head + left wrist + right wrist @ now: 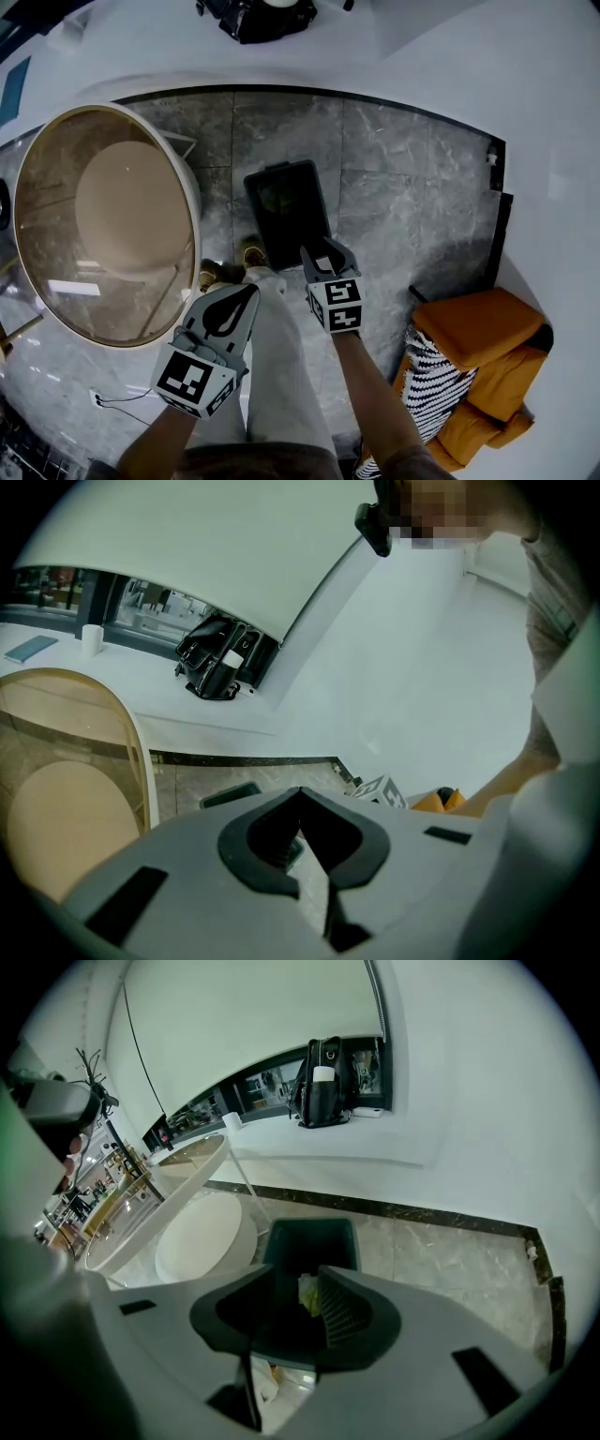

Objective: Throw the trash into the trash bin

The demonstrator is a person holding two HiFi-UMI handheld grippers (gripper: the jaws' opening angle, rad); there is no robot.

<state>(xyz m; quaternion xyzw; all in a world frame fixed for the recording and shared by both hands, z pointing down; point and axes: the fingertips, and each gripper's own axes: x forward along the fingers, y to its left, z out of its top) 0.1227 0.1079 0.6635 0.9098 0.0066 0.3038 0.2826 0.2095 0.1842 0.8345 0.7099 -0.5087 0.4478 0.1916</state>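
The dark trash bin (281,168) stands on the grey marble floor just ahead of the person's feet. My right gripper (319,251) hangs over the bin's near edge, pointing down into it. In the right gripper view its jaws (292,1279) stand apart, and a crumpled yellow-green and white scrap of trash (307,1293) shows loose beside the right pad, inside the bin (309,1239). My left gripper (251,291) is held lower left over the person's leg. Its tips (300,794) meet with nothing between them.
A round glass-topped table (103,220) fills the left side. An orange armchair (487,356) with a striped cushion (431,375) sits at the right. A black bag (267,14) rests on the white ledge at the back. The person's shoes (251,253) stand against the bin.
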